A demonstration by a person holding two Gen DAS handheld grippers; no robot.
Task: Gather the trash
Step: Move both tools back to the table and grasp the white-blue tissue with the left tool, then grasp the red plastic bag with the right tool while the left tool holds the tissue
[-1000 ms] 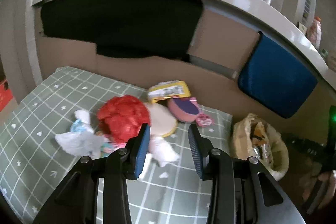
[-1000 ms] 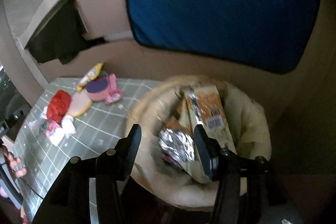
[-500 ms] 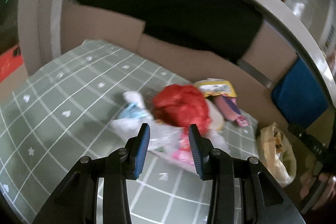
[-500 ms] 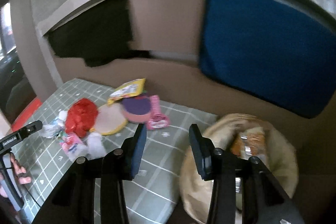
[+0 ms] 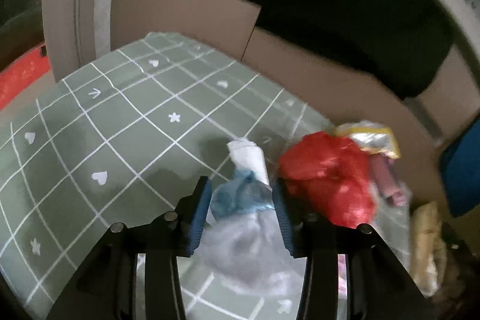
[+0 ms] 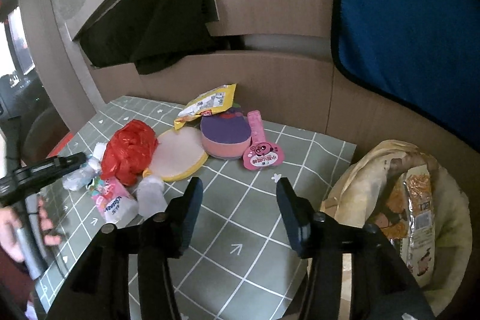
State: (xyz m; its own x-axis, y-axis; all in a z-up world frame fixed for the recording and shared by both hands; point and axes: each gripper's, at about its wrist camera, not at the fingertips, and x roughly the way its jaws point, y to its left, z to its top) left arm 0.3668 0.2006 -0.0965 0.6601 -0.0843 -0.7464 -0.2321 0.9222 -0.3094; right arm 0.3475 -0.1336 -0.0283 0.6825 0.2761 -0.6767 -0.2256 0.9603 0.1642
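Trash lies on a green checked cloth (image 6: 240, 233): a crumpled clear and blue plastic bag (image 5: 243, 200), a white paper wad (image 5: 249, 155), a red plastic bag (image 5: 327, 173) (image 6: 129, 149), a yellow snack wrapper (image 6: 210, 104), a pink tissue pack (image 6: 112, 200) and a white wad (image 6: 151, 194). My left gripper (image 5: 241, 200) is open with the clear and blue bag between its fingers. My right gripper (image 6: 238, 207) is open and empty above the cloth. A beige trash bag (image 6: 360, 185) with wrappers stands at the right.
A purple and pink sponge (image 6: 225, 137), a round yellow-edged pad (image 6: 177, 155) and a pink tag (image 6: 261, 152) lie by the wrappers. Cardboard walls (image 6: 285, 74), a black cloth (image 6: 168, 29) and a blue towel (image 6: 414, 26) stand behind. The left gripper shows in the right wrist view (image 6: 45, 170).
My left gripper has moved left and down onto the clear and blue bag. My right gripper has swung from over the trash bag to above the cloth.
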